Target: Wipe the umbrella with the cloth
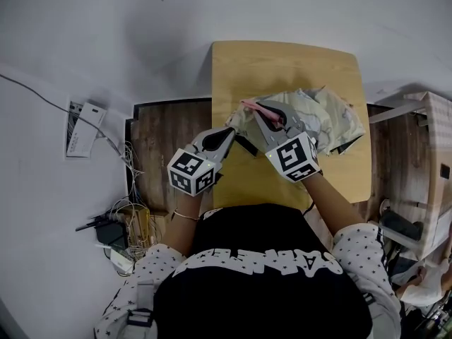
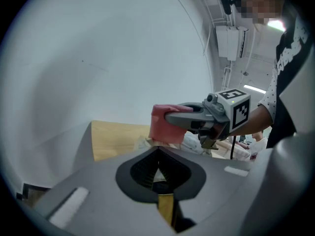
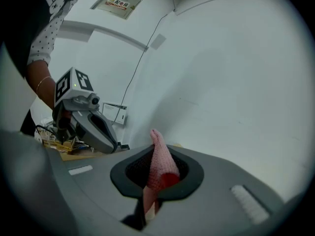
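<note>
1. I see a light brown wooden table (image 1: 282, 62) standing against a plain white wall (image 1: 106, 34).
2. A small white box (image 1: 83, 127) hangs on that wall to the left. A messy bunch of thin wires (image 1: 126, 221) lies below it, beside a patch of dark wooden floor (image 1: 159, 147).
3. A pale wooden shelf (image 1: 432, 147) stands just beside the table on the right.
4. The person wears a black shirt with white letters (image 1: 261, 274) and a thin bracelet (image 1: 185, 216) on the left wrist.
5. The crumpled pale umbrella with a soft pattern (image 1: 325, 115) lies on the right part of the table.
6. A short black strap (image 1: 244, 145) lies on the table between the two grippers, at the near edge of the umbrella.
7. My left gripper (image 1: 229, 128) is clenched tight, its jaws pressed together. Its tips sit at the left edge of the umbrella. I cannot tell if a bit of the fabric is pinched in them.
8. My right gripper (image 1: 258, 115) squeezes a small pink woven cloth (image 3: 160, 163). The cloth pokes out past the jaws.
9. The cloth is over the left part of the umbrella. I cannot tell if it touches the fabric.
10. In the left gripper view, the right gripper and the cloth stand in front of the umbrella and hide much of it.
11. The two grippers are near each other, side by side.
</note>
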`<state>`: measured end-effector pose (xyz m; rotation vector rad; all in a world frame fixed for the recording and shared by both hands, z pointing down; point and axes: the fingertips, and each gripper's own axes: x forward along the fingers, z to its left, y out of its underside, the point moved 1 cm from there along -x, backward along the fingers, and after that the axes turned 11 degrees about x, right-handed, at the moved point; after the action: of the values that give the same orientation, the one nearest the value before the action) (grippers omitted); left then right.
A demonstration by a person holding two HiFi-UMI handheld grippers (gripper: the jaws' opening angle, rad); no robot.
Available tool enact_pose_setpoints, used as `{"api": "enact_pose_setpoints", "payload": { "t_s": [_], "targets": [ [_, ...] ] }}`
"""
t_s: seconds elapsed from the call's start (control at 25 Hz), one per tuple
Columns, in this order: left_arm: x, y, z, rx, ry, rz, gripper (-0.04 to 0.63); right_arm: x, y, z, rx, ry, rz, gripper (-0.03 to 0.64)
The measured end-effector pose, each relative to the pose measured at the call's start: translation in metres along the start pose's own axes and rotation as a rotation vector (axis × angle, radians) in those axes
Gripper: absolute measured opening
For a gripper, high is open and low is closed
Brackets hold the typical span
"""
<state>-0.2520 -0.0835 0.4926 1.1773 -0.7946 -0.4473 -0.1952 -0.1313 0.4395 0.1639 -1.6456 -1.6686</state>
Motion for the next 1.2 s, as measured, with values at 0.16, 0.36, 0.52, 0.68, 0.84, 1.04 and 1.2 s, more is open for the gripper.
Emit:
{"api": "enact_pose_setpoints", "payload": {
  "t_s": [0.16, 0.36, 0.52, 0.68, 0.84, 1.04, 1.2],
  "targets": [
    [-0.004, 0.002, -0.002, -0.01, 0.033, -0.002, 0.002, 0.006, 0.009, 0.011, -0.015, -0.012, 0.045, 0.029],
    [-0.006, 0.007, 0.005, -0.032, 0.045, 0.006, 0.002, 0.006, 0.015, 0.03, -0.051, -0.052, 0.076, 0.029],
    [-0.007, 0.009, 0.007, -0.054, 0.059, 0.006, 0.002, 0.003, 0.029, 0.046, -0.055, -0.078, 0.116, 0.031],
    [-0.006, 0.013, 0.008, -0.064, 0.068, 0.015, 0.002, -0.001, 0.045, 0.059, -0.034, -0.102, 0.152, 0.031],
    [-0.005, 0.017, 0.004, -0.071, 0.082, 0.026, 0.002, -0.008, 0.058, 0.066, -0.01, -0.107, 0.18, 0.032],
    [-0.002, 0.016, 0.001, -0.071, 0.099, 0.032, 0.002, -0.016, 0.066, 0.073, 0.015, -0.135, 0.198, 0.034],
    [-0.001, 0.01, 0.001, -0.07, 0.089, 0.022, 0.002, -0.022, 0.064, 0.078, 0.049, -0.169, 0.187, 0.034]
  ]
}}
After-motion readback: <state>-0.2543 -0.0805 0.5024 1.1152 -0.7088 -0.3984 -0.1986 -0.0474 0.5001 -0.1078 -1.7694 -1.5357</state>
